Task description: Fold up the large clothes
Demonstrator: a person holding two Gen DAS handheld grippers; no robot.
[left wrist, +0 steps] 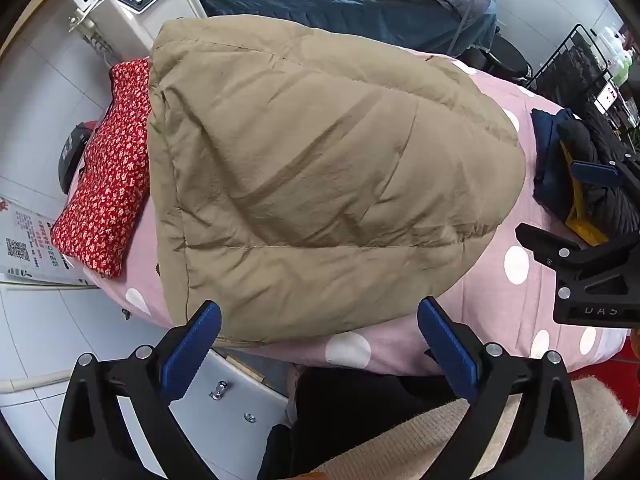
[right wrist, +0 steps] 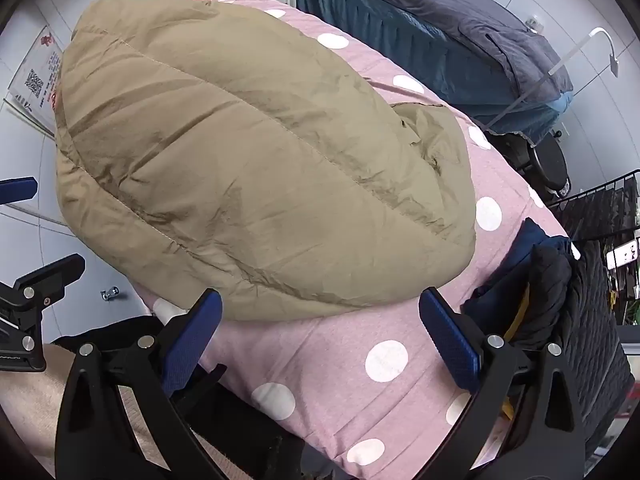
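Both the left gripper (left wrist: 320,344) and right gripper (right wrist: 320,340) hover with jaws wide apart and empty above the folded tan puffer jacket (left wrist: 320,176), lying on the pink polka-dot bed (right wrist: 360,344).

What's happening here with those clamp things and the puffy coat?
A person holds a two-finger gripper in each hand above a tan padded coat that lies bundled on a pink polka-dot bedcover. Both the left gripper and the right gripper point steeply down with their jaws wide open, gripping nothing. A red floral cushion lies beside the coat, and a pile of dark clothes waits on the other side.
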